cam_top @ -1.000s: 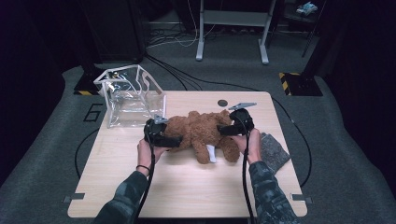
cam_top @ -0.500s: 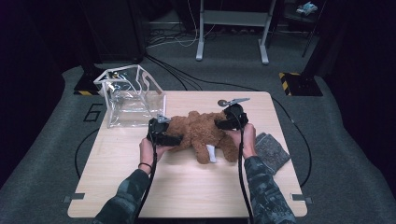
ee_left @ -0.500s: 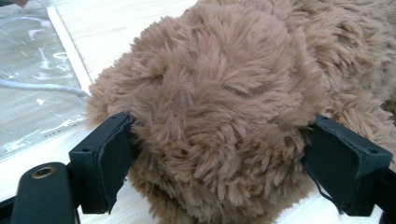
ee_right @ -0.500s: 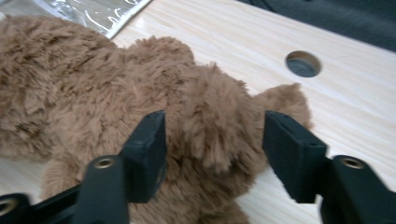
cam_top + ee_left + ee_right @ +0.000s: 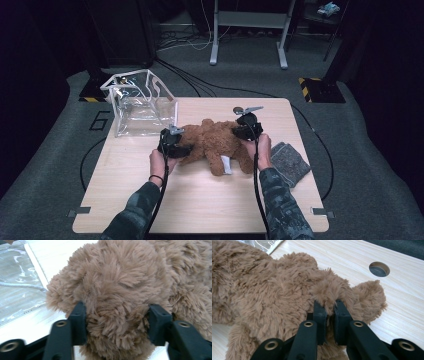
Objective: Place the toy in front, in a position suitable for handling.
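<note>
A brown plush teddy bear [image 5: 212, 145] lies across the middle of the wooden table [image 5: 200, 205]. My left gripper [image 5: 173, 142] is at its left end. In the left gripper view the jaws have just been closing, and my left gripper [image 5: 117, 312] now presses into both sides of a rounded furry part of the bear [image 5: 120, 282]. My right gripper [image 5: 246, 128] is at the bear's far right end. There my right gripper [image 5: 329, 305] has just been closing too, and it pinches a small tuft of the bear [image 5: 274, 292] between nearly touching jaws.
A clear plastic box [image 5: 142, 102] with white edges stands at the table's far left, close to the bear. A folded grey cloth [image 5: 291, 163] lies near the right edge. A round hole [image 5: 379, 268] is in the tabletop beyond the bear. Cables trail back along both forearms.
Both pairs of jaws closed onto the bear. The right gripper shifted a little left, toward the bear, and took a tuft of fur. The left hand stayed put.
</note>
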